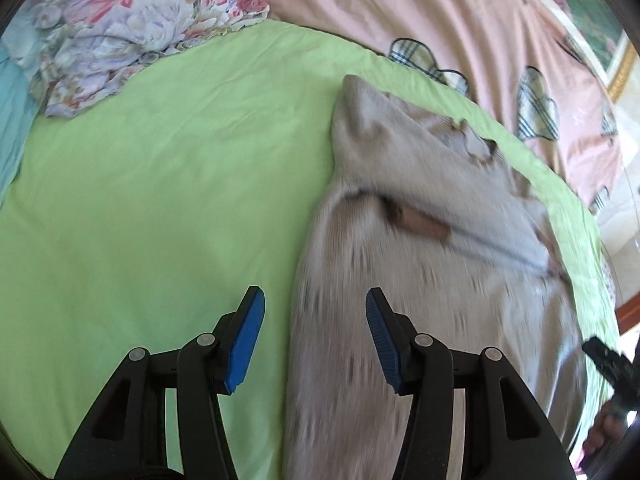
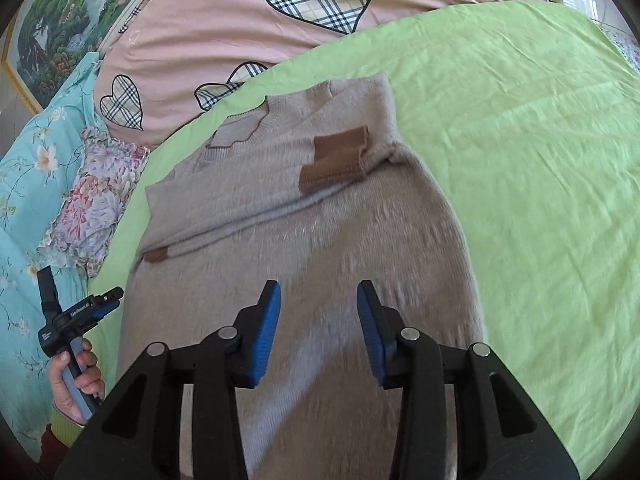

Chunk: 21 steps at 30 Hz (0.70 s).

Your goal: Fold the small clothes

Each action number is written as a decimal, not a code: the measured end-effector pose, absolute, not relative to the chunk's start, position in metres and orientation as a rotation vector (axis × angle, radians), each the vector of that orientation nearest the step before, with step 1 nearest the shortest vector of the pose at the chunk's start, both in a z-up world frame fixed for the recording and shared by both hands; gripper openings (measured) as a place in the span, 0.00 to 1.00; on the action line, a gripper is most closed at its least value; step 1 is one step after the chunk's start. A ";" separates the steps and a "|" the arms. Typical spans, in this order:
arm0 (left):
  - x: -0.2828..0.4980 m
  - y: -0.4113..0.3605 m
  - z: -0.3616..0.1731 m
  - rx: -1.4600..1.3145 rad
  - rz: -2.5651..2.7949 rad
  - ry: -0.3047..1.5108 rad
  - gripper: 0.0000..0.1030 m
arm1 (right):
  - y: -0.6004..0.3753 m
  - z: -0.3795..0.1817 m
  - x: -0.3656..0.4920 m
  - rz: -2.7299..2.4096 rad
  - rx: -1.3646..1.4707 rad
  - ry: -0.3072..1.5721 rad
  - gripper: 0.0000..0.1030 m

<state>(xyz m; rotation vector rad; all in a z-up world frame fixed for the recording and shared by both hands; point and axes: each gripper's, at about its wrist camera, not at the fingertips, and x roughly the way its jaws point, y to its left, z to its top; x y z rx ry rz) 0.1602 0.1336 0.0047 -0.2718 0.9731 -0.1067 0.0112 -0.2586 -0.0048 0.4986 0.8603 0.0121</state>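
A beige knitted sweater [image 1: 440, 280] with brown cuffs lies flat on a green sheet [image 1: 160, 200]. Both sleeves are folded across its chest, and one brown cuff [image 2: 336, 156] rests near the collar end. My left gripper [image 1: 314, 294] hovers open over the sweater's left edge, with nothing between its blue pads. In the right wrist view my right gripper [image 2: 318, 286] stands open above the lower body of the sweater [image 2: 300, 220], also holding nothing. A hand [image 2: 76, 376] grips the handle of the left gripper at the lower left.
A pink duvet with plaid hearts [image 2: 240, 32] borders the far side of the green sheet [image 2: 540, 200]. A crumpled floral cloth [image 1: 132, 28] lies at the far left, beside turquoise flowered bedding [image 2: 32, 184]. A framed landscape painting [image 2: 48, 28] stands behind.
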 end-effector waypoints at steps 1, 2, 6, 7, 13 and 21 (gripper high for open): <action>0.149 0.135 0.005 -0.273 -0.119 0.971 0.52 | -0.258 -0.005 0.005 0.012 0.500 0.863 0.45; 0.137 0.137 0.005 -0.281 -0.139 0.973 0.52 | -0.259 -0.006 0.000 0.016 0.503 0.861 0.47; 0.097 0.143 -0.003 -0.305 -0.212 1.008 0.53 | -0.259 -0.009 -0.023 0.033 0.526 0.851 0.51; 0.090 0.144 -0.005 -0.305 -0.219 1.015 0.53 | -0.259 -0.011 -0.029 0.038 0.526 0.848 0.51; 0.035 0.142 -0.017 -0.341 -0.294 1.048 0.54 | -0.263 -0.014 -0.060 0.049 0.530 0.835 0.53; -0.018 0.121 -0.027 -0.368 -0.474 1.027 0.52 | -0.275 -0.016 -0.105 0.058 0.559 0.801 0.53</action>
